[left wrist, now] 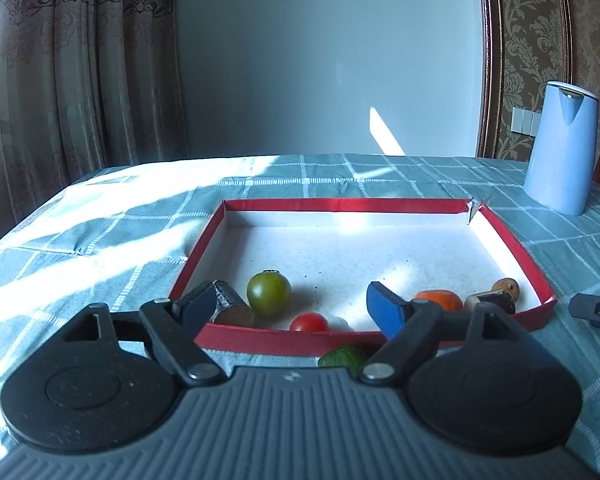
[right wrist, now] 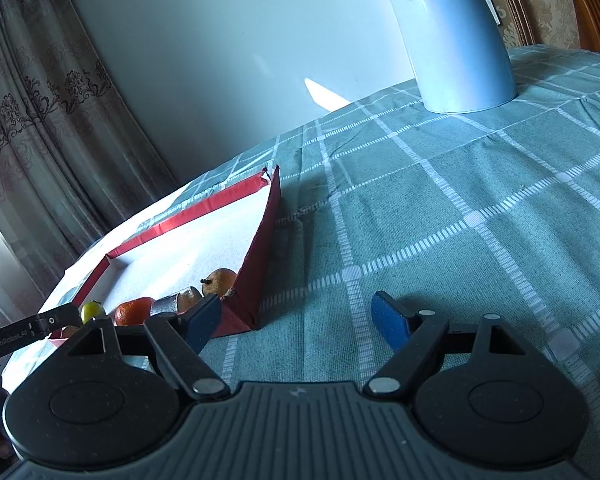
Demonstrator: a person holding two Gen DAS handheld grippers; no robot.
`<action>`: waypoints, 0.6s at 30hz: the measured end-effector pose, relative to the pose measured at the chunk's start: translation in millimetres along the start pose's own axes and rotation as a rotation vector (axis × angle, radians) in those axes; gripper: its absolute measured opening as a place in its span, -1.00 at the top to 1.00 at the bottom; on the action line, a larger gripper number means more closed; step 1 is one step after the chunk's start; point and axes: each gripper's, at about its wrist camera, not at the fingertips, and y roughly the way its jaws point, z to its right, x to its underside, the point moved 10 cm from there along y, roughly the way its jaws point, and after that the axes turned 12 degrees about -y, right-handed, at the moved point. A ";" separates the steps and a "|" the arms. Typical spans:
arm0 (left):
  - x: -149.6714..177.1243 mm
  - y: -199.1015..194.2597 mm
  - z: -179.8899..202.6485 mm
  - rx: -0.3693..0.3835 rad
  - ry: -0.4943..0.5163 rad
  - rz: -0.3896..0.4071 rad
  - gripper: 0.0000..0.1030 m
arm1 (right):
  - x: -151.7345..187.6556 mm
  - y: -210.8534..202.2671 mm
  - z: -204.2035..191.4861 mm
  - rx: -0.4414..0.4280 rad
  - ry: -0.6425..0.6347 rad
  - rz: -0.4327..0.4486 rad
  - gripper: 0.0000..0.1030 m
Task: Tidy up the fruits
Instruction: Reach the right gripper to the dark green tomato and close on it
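Fruits mostly inside red tray (left wrist: pixel 236 337): green tomato (left wrist: pixel 269 293), red tomato (left wrist: pixel 309 322), orange (left wrist: pixel 439 299) | green fruit (left wrist: pixel 345 356) just outside tray's near wall | left gripper (left wrist: pixel 296 310) jaws apart, empty; we judge: lower, straddle, squeeze gently | right gripper (right wrist: pixel 296 318) jaws apart, empty, beside tray.

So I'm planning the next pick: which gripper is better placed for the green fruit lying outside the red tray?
Left. The left gripper is open, with the green fruit just below its fingers, outside the red tray. The right gripper, open too, faces bare tablecloth.
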 end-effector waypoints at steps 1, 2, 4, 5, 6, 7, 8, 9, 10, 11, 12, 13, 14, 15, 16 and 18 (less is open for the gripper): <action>0.8 -6.9 -4.3 0.002 -0.003 0.002 -0.64 | -0.2 0.1 0.4 0.000 0.000 0.000 -0.59; 1.7 -12.3 -8.0 0.003 -0.006 0.006 -0.67 | -0.4 -0.1 0.7 -0.002 0.002 0.002 -0.59; 4.3 -25.5 -21.3 -0.014 -0.011 0.015 -0.77 | -0.4 -0.4 1.0 -0.002 0.003 0.003 -0.59; 5.5 -31.2 -29.1 -0.026 -0.014 0.023 -0.82 | -0.4 -0.8 1.1 0.000 0.003 0.005 -0.60; 7.1 -36.0 -36.1 -0.036 -0.016 0.031 -0.85 | -0.9 -1.6 1.1 0.001 0.002 0.008 -0.60; 8.9 -39.7 -44.0 -0.049 -0.018 0.035 -0.88 | -1.1 -2.5 1.0 0.001 0.003 0.010 -0.60; 11.2 -41.8 -52.4 -0.066 -0.022 0.035 -0.93 | -1.2 -3.1 1.1 0.004 0.003 0.013 -0.60; 13.3 -42.7 -60.9 -0.085 -0.030 0.034 -0.93 | -1.2 -4.0 1.0 0.007 0.004 0.015 -0.60; 15.2 -43.3 -70.1 -0.100 -0.042 0.031 -0.93 | -1.2 -5.0 0.7 0.009 0.003 0.018 -0.60; 17.3 -42.4 -80.1 -0.111 -0.059 0.024 -0.93 | -1.3 -6.8 -0.4 0.010 0.000 0.025 -0.60; 19.1 -41.4 -87.2 -0.121 -0.075 0.017 -0.93 | -1.5 -8.3 -2.1 0.007 -0.004 0.031 -0.60; 21.7 -39.6 -98.4 -0.136 -0.100 0.007 -0.93 | -1.0 -9.2 -4.6 0.001 -0.009 0.031 -0.60; 23.8 -38.3 -106.8 -0.147 -0.117 0.001 -0.93 | 0.1 -9.8 -7.4 -0.003 -0.016 0.028 -0.60; 25.2 -36.5 -114.2 -0.157 -0.133 -0.004 -0.93 | 1.7 -10.7 -11.9 -0.004 -0.029 0.023 -0.60; 26.3 -34.8 -121.0 -0.168 -0.151 -0.009 -0.93 | 3.3 -12.2 -16.1 -0.002 -0.041 0.022 -0.60; 28.1 -31.7 -130.6 -0.172 -0.187 -0.020 -0.97 | 7.2 -15.4 -27.1 -0.016 -0.063 0.020 -0.60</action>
